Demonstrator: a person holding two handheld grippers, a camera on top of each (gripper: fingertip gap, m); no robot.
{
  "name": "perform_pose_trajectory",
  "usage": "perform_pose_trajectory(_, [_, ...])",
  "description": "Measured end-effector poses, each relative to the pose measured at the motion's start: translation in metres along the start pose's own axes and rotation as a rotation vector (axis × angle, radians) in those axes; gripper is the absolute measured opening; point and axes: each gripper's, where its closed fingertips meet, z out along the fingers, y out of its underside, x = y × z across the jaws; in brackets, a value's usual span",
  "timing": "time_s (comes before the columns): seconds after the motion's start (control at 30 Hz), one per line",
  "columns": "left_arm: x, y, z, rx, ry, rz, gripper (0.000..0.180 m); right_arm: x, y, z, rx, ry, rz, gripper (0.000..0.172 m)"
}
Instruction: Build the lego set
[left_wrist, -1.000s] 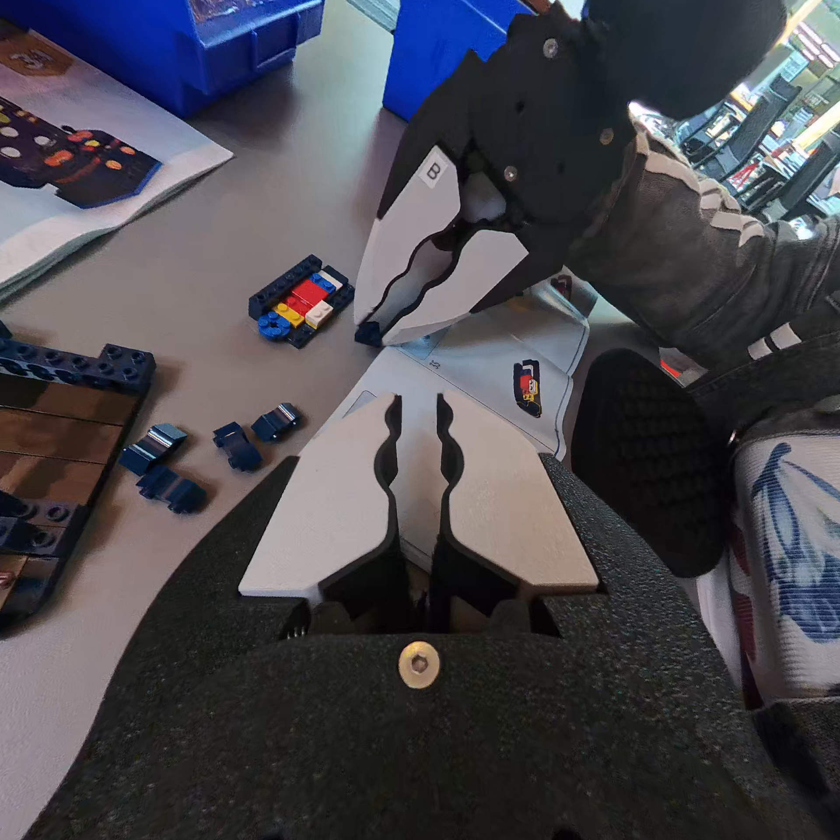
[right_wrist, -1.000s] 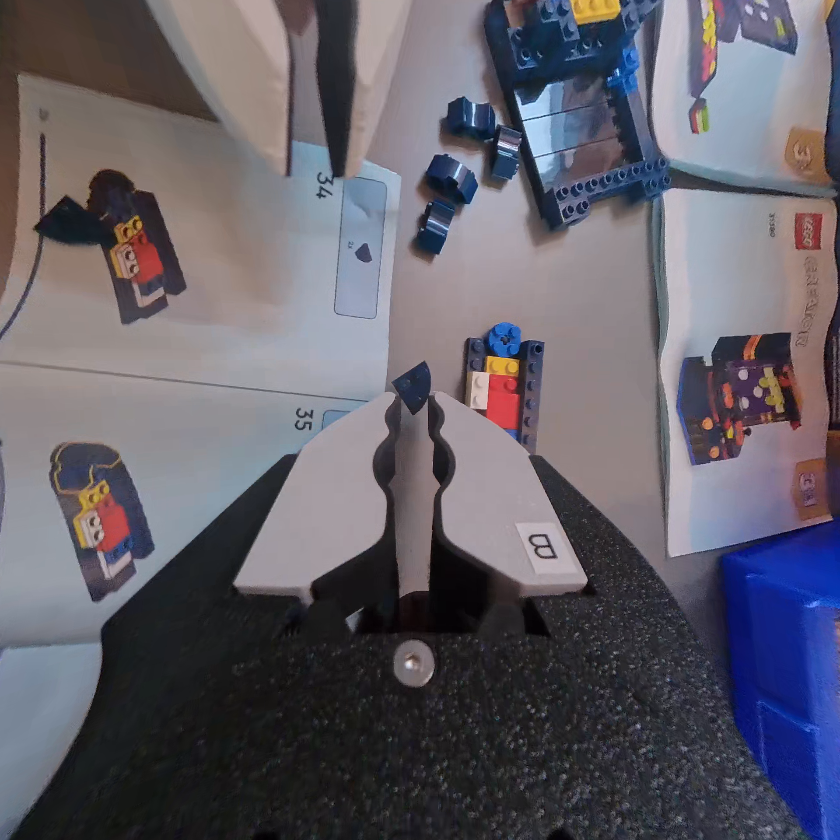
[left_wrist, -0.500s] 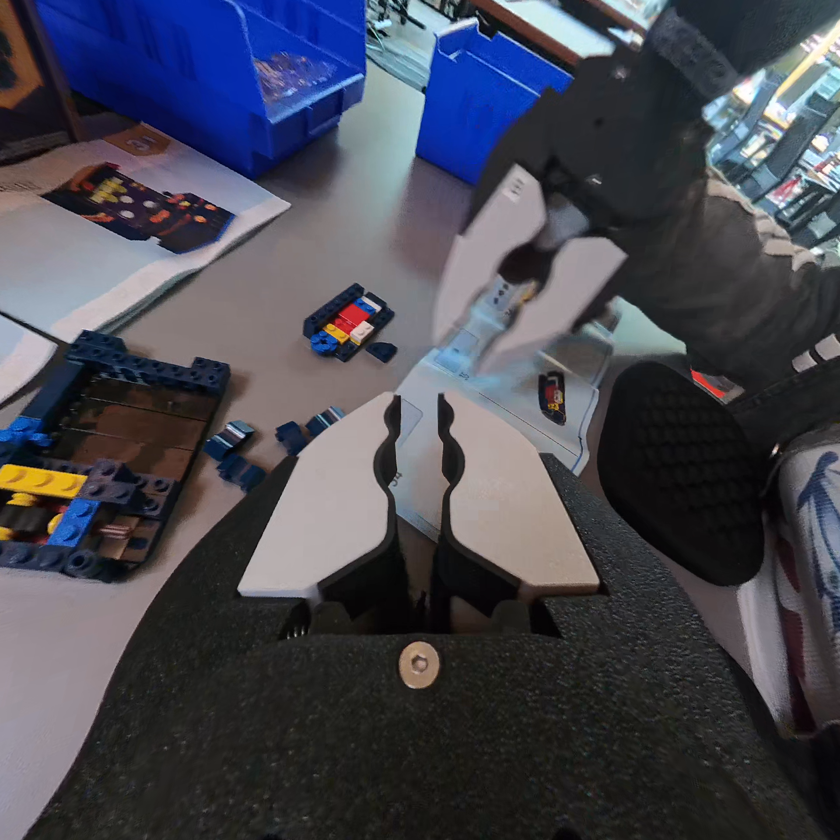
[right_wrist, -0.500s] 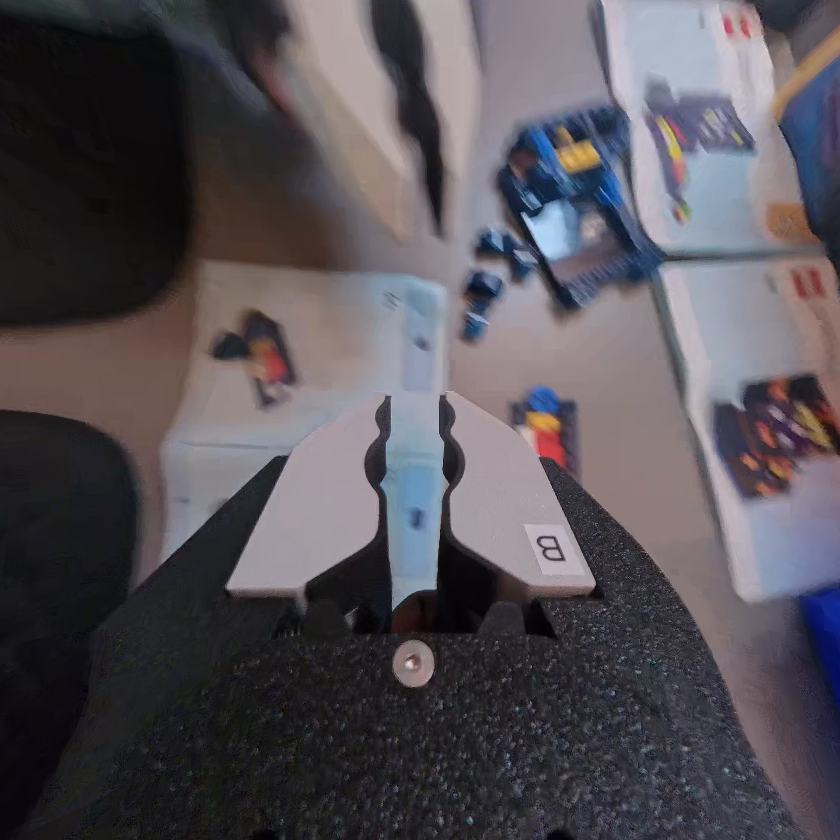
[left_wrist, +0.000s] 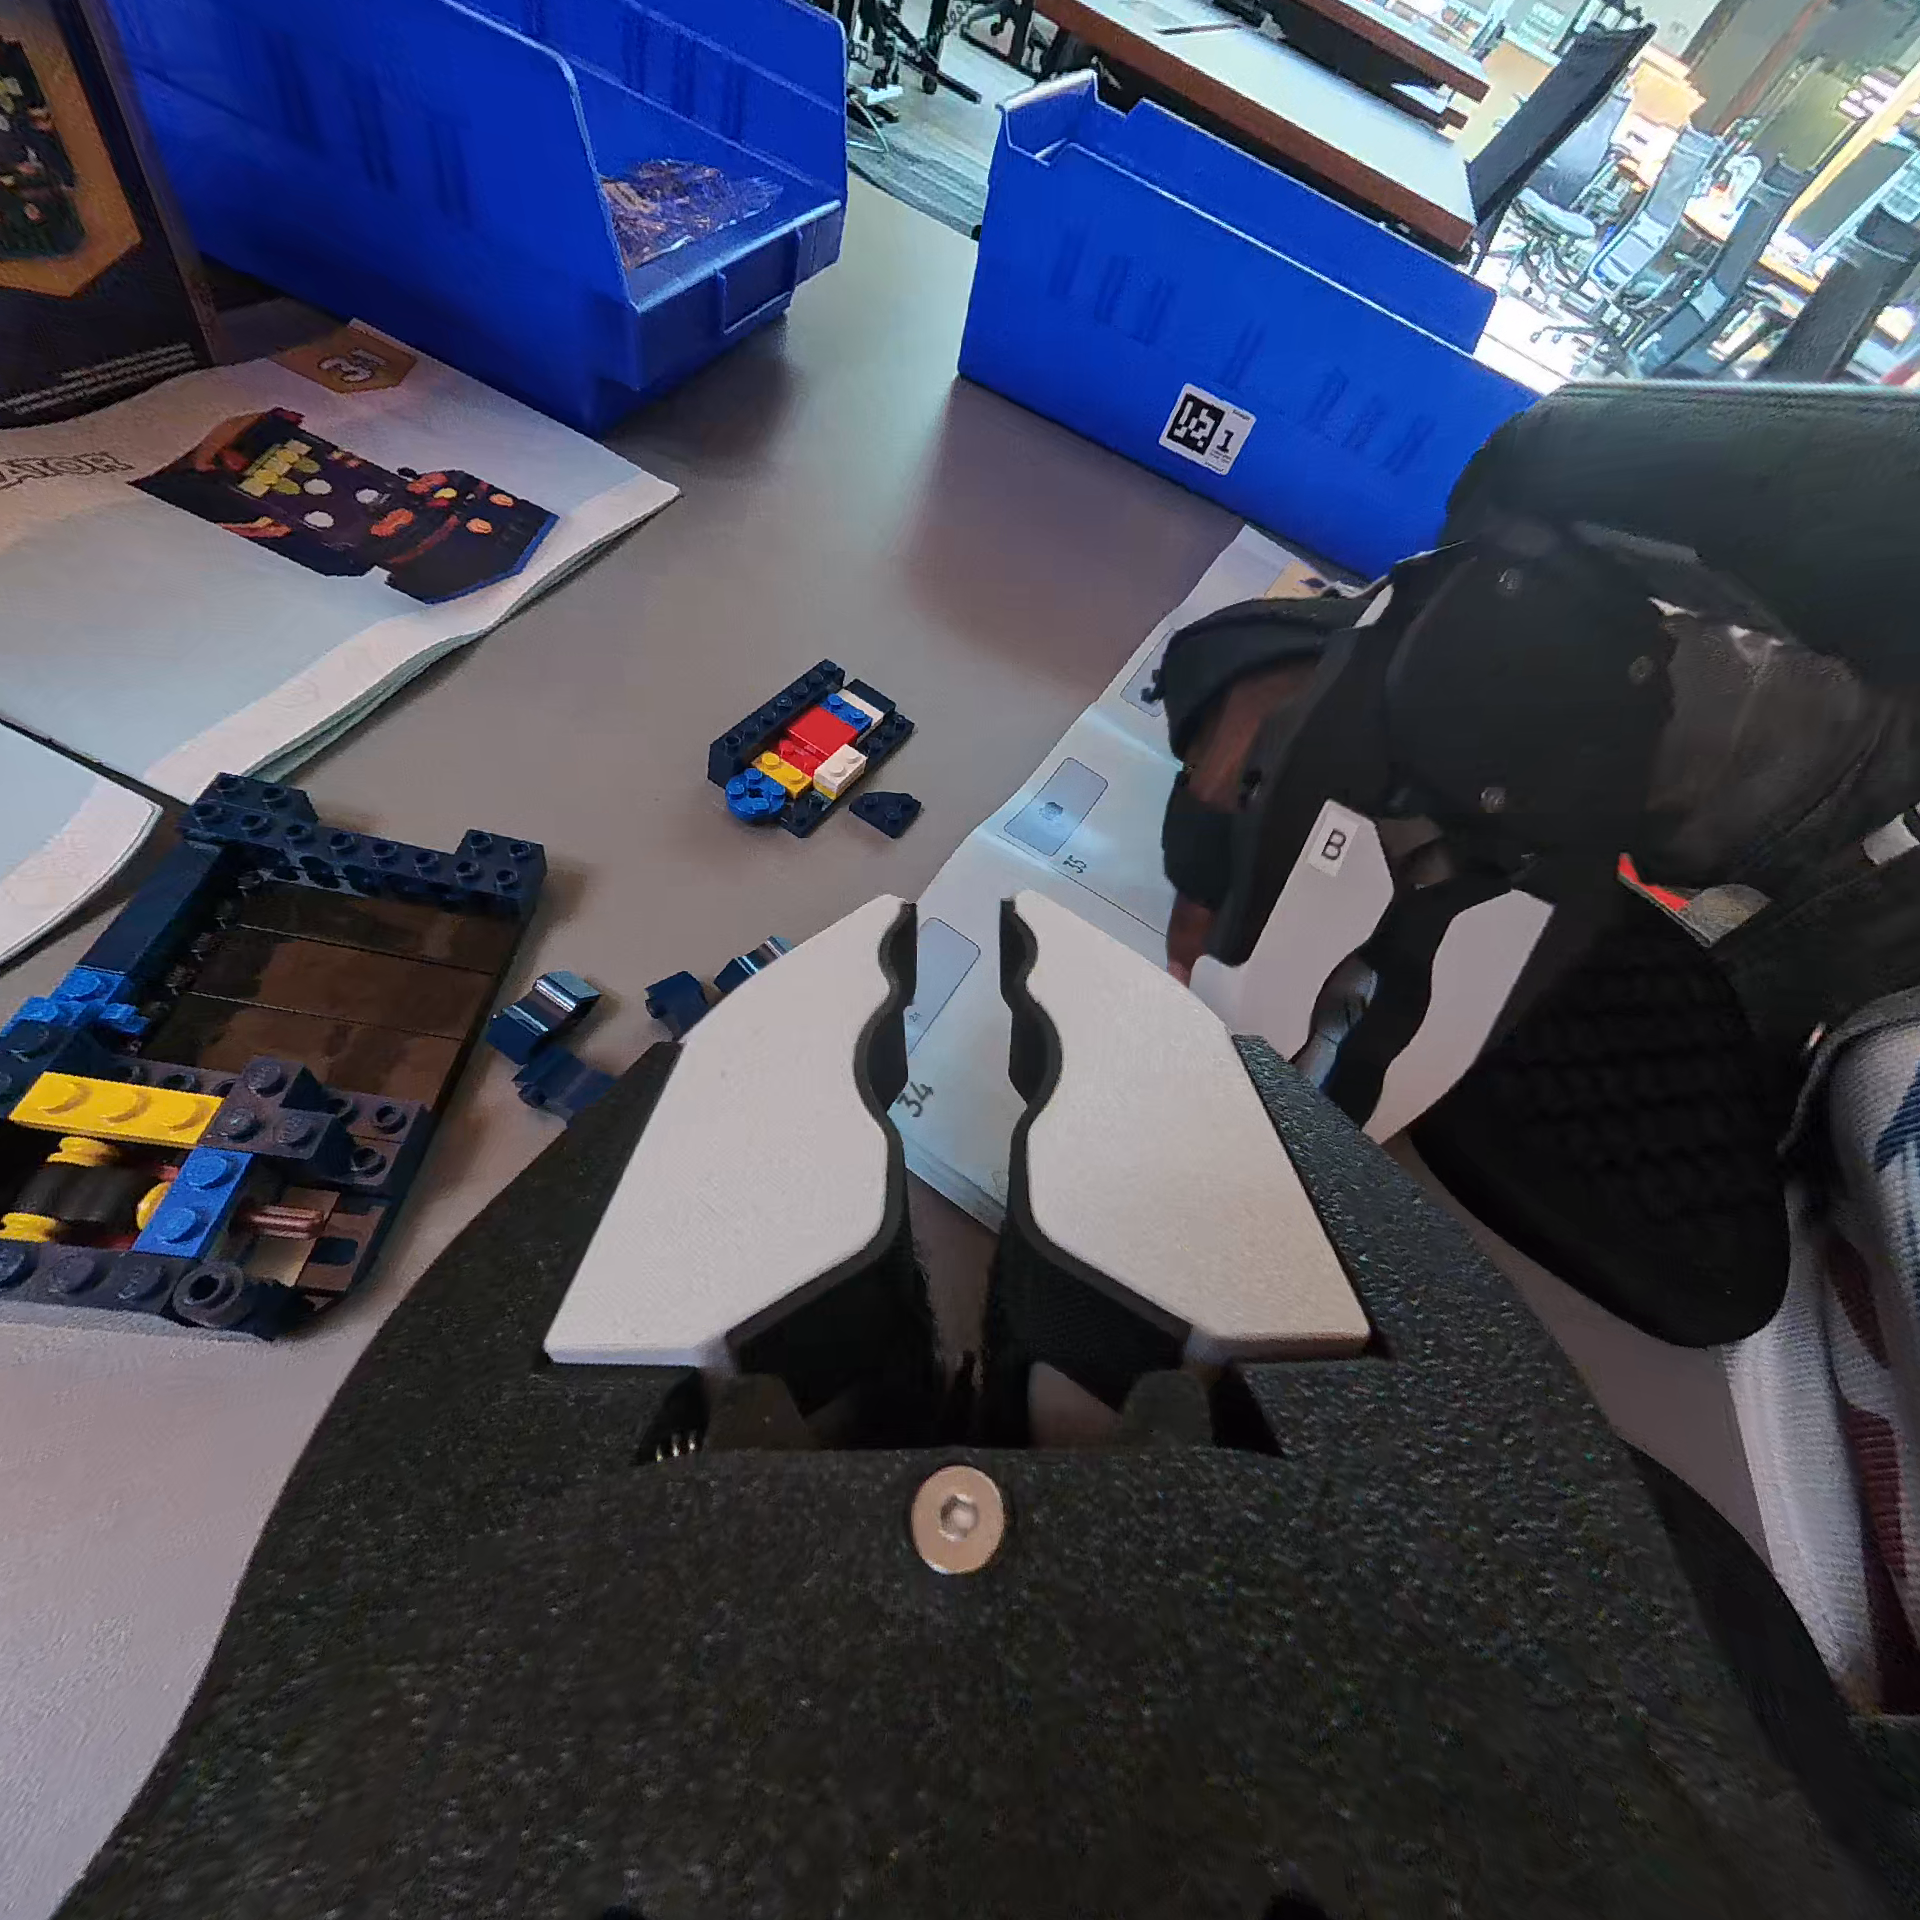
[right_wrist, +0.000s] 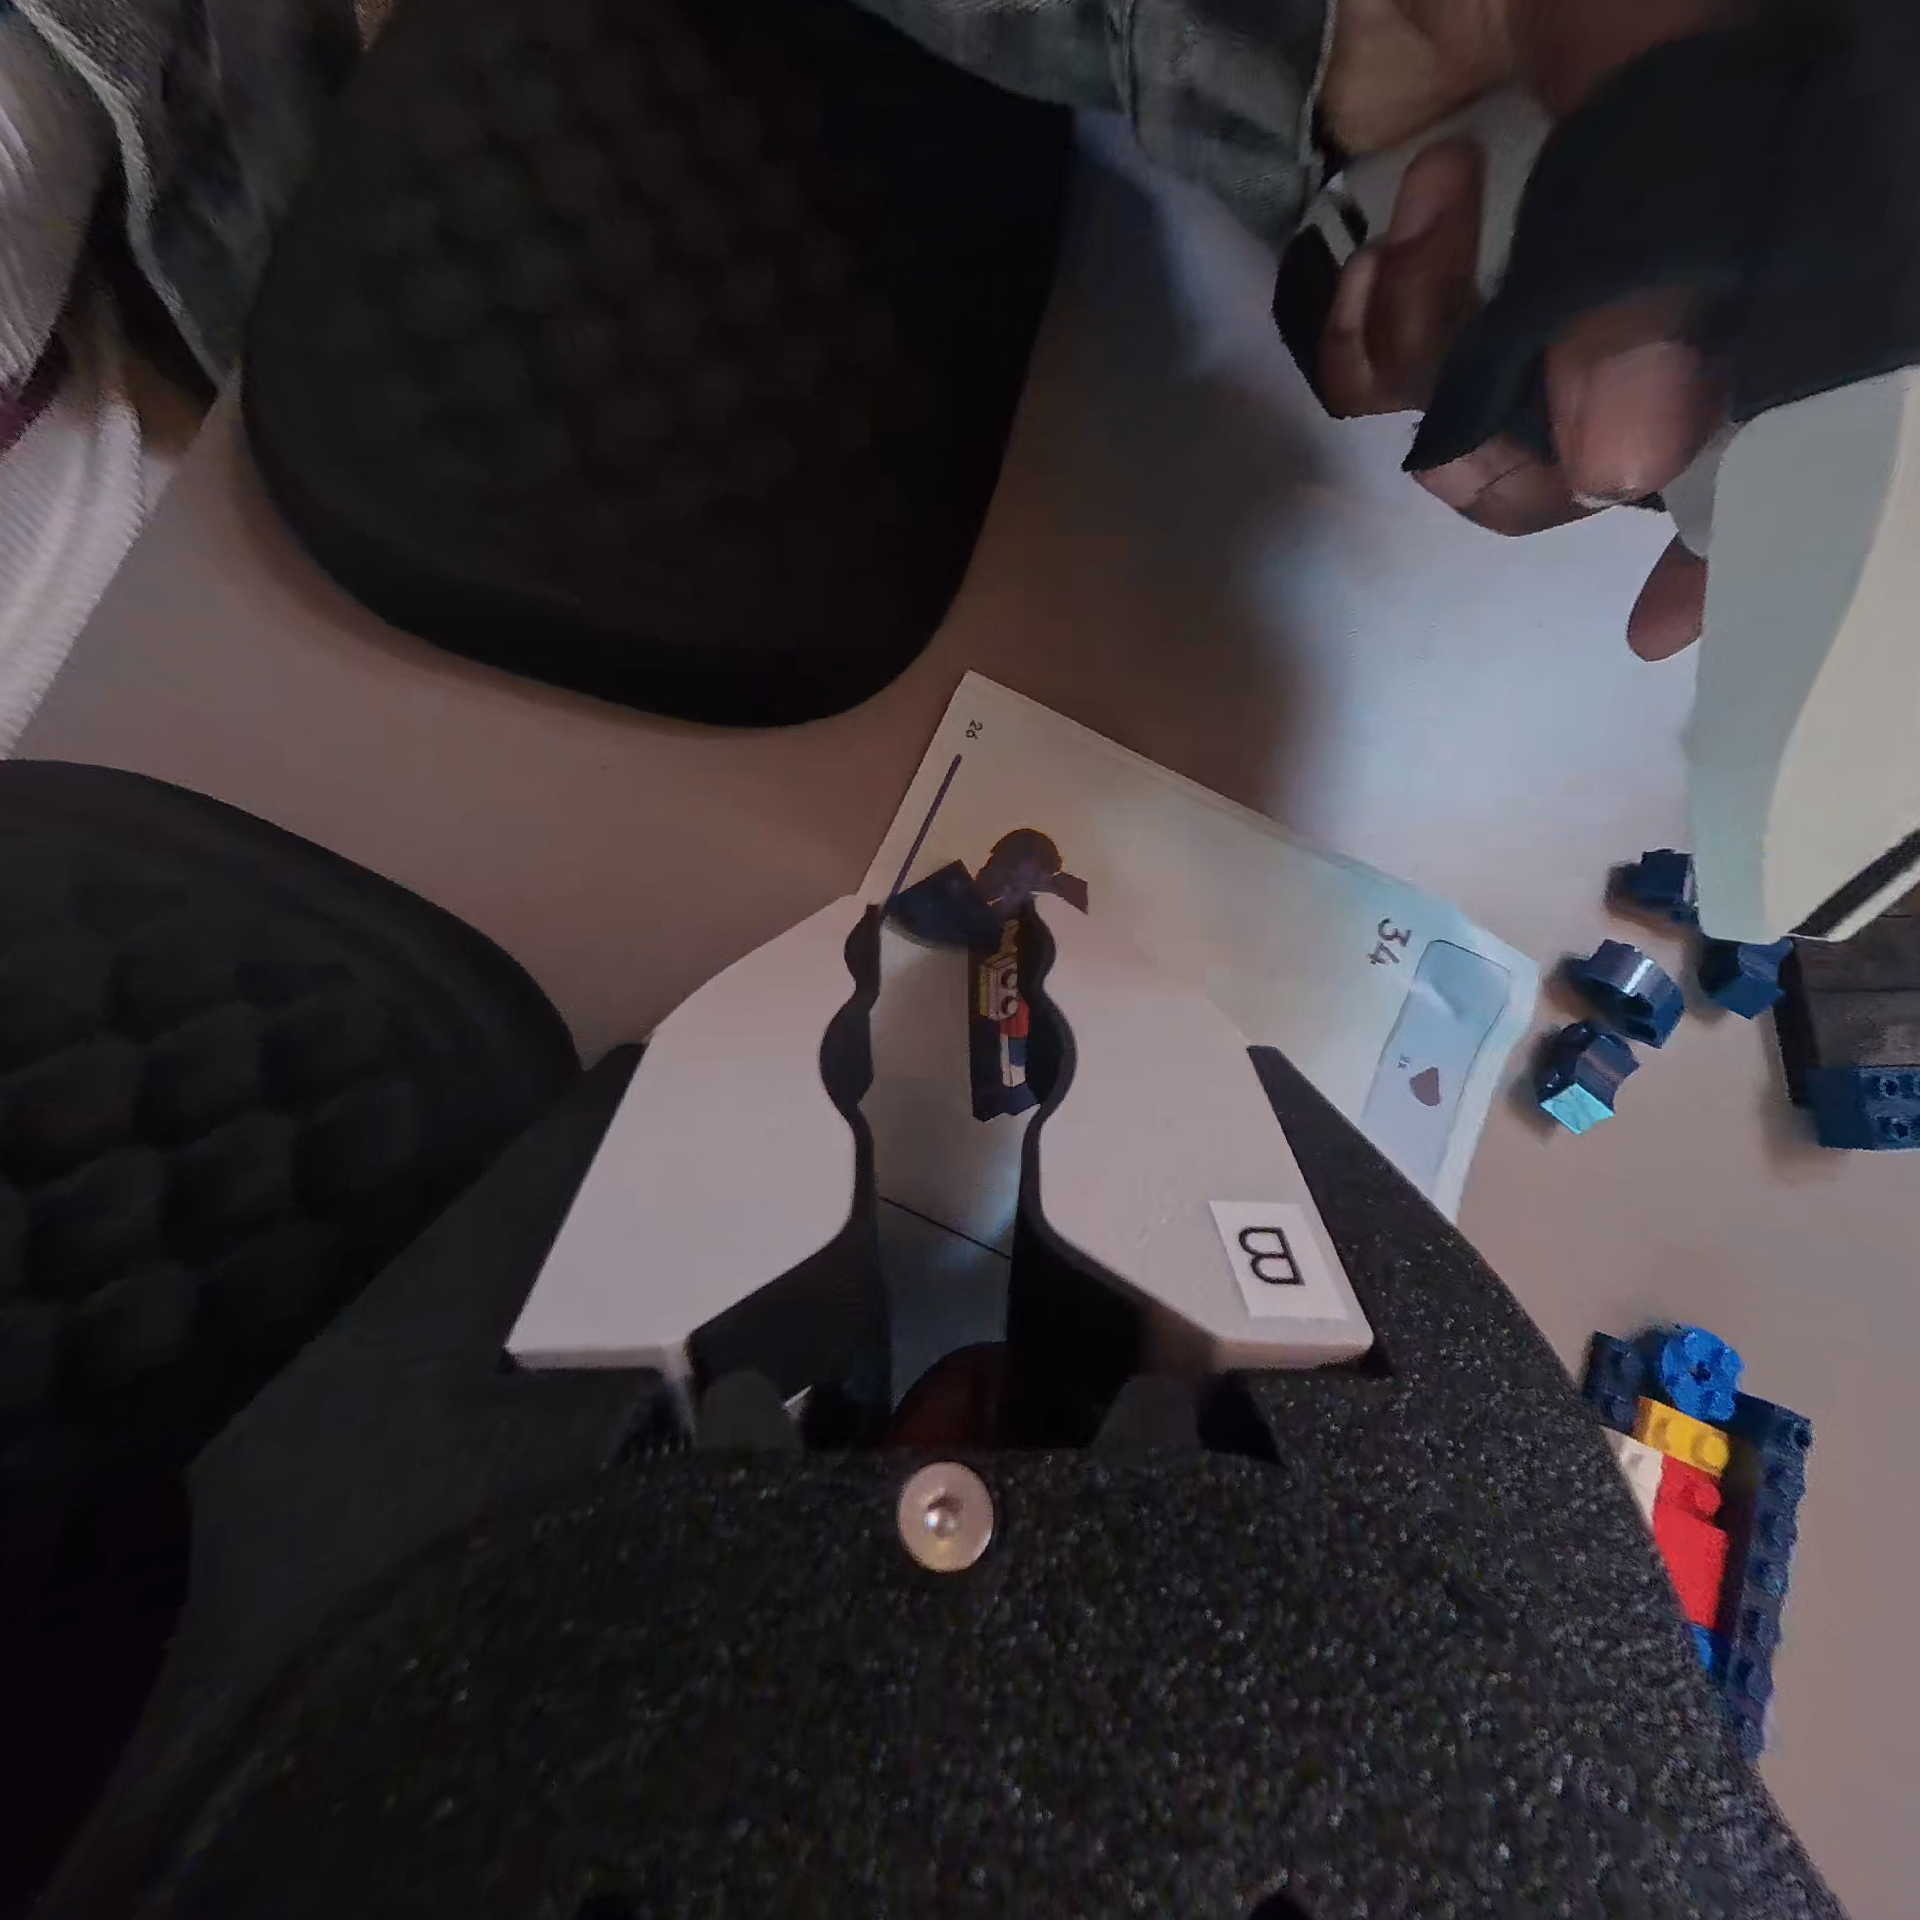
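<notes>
- Left gripper (left_wrist: 958, 914): jaws slightly apart, bare, over the open instruction booklet (left_wrist: 1049, 883); small brick assembly (left_wrist: 810, 748) lies ahead on the bench
- Right gripper (right_wrist: 956, 920): jaws part-open, bare, angled down over that booklet (right_wrist: 1195, 935)

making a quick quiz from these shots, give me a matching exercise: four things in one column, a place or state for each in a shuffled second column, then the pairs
Things
1. left gripper
2. small multicoloured brick build
3. dark blue wedge piece
4. clear plastic bag

Places or states
A. inside a blue bin
B. loose on the table, right beside the brick build
C. fingers apart with nothing between them, above an open instruction booklet
D. on the table between two booklets

Pairs: 1-C, 2-D, 3-B, 4-A
</notes>
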Motion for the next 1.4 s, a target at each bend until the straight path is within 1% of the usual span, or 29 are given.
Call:
perform_pose_trajectory(0.07, [0.001, 0.001, 0.001, -0.006, 0.007, 0.0, 0.015, -0.002, -0.003, 0.002, 0.036, -0.024, 0.008, 0.015])
perform_pose_trajectory(0.2, [0.0, 0.002, 0.0, -0.01, 0.009, 0.001, 0.015, 0.0, -0.005, 0.003, 0.061, -0.015, 0.032, 0.014])
perform_pose_trajectory(0.23, [0.0, 0.002, 0.0, -0.009, 0.005, 0.002, 0.015, 0.003, -0.006, 0.001, 0.067, 0.005, 0.049, 0.006])
perform_pose_trajectory(0.3, [-0.003, 0.001, -0.001, -0.003, -0.01, 0.007, 0.015, 0.014, -0.01, -0.007, 0.101, 0.073, 0.124, 0.0])
perform_pose_trajectory(0.33, [-0.005, 0.001, -0.002, 0.001, -0.023, 0.011, 0.015, 0.021, -0.01, -0.012, 0.115, 0.111, 0.177, 0.0])
perform_pose_trajectory(0.4, [-0.008, 0.001, -0.003, -0.001, -0.04, 0.018, 0.015, 0.043, -0.002, -0.023, 0.126, 0.227, 0.312, 0.0])
perform_pose_trajectory(0.47, [-0.01, 0.005, -0.003, -0.025, -0.048, 0.018, 0.015, 0.055, 0.009, -0.03, 0.128, 0.283, 0.397, 0.0])
perform_pose_trajectory(0.5, [-0.01, 0.008, -0.002, -0.044, -0.047, 0.024, 0.015, 0.052, 0.007, -0.031, 0.15, 0.248, 0.387, 0.0])
perform_pose_trajectory(0.53, [-0.01, 0.01, -0.003, -0.06, -0.047, 0.033, 0.015, 0.041, 0.0, -0.03, 0.185, 0.177, 0.345, 0.003])
perform_pose_trajectory(0.57, [-0.011, 0.011, -0.003, -0.063, -0.051, 0.041, 0.015, 0.032, -0.006, -0.028, 0.2, 0.118, 0.302, 0.012])
perform_pose_trajectory(0.63, [-0.01, 0.009, -0.003, -0.054, -0.047, 0.04, 0.015, 0.02, -0.006, -0.02, 0.14, 0.049, 0.217, 0.027])
perform_pose_trajectory(0.7, [-0.009, 0.01, -0.002, -0.054, -0.04, 0.035, 0.015, 0.013, -0.005, -0.01, 0.091, 0.005, 0.146, 0.031])
perform_pose_trajectory(0.8, [-0.009, 0.011, -0.001, -0.059, -0.038, 0.04, 0.015, 0.008, -0.004, 0.003, 0.054, -0.046, 0.079, 0.028])
perform_pose_trajectory(0.83, [-0.008, 0.011, -0.001, -0.06, -0.035, 0.041, 0.015, 0.009, -0.003, 0.006, 0.047, -0.046, 0.069, 0.023])
perform_pose_trajectory(0.87, [-0.007, 0.012, 0.0, -0.062, -0.033, 0.042, 0.015, 0.01, -0.005, 0.006, 0.061, -0.047, 0.073, 0.014])
perform_pose_trajectory(0.93, [-0.007, 0.013, 0.001, -0.067, -0.032, 0.045, 0.015, 0.01, -0.005, 0.007, 0.06, -0.032, 0.082, 0.014])
perform_pose_trajectory(1.07, [-0.006, 0.014, 0.002, -0.075, -0.034, 0.054, 0.015, 0.023, -0.002, -0.001, 0.073, 0.087, 0.174, 0.014])
perform_pose_trajectory(1.13, [-0.007, 0.014, 0.002, -0.073, -0.041, 0.059, 0.015, 0.048, 0.004, -0.014, 0.089, 0.238, 0.29, 0.014])
perform_pose_trajectory(1.2, [-0.007, 0.014, 0.002, -0.072, -0.047, 0.066, 0.015, 0.083, 0.02, -0.034, 0.094, 0.435, 0.453, 0.014])
perform_pose_trajectory(1.27, [-0.006, 0.015, 0.004, -0.077, -0.045, 0.072, 0.015, 0.105, 0.039, -0.046, 0.088, 0.554, 0.606, 0.014])
perform_pose_trajectory(1.33, [-0.005, 0.017, 0.005, -0.089, -0.047, 0.085, 0.015, 0.115, 0.052, -0.05, 0.067, 0.617, 0.697, 0.014])
perform_pose_trajectory(1.4, [-0.006, 0.02, 0.007, -0.106, -0.055, 0.101, 0.015, 0.116, 0.061, -0.048, 0.01, 0.639, 0.722, 0.014])
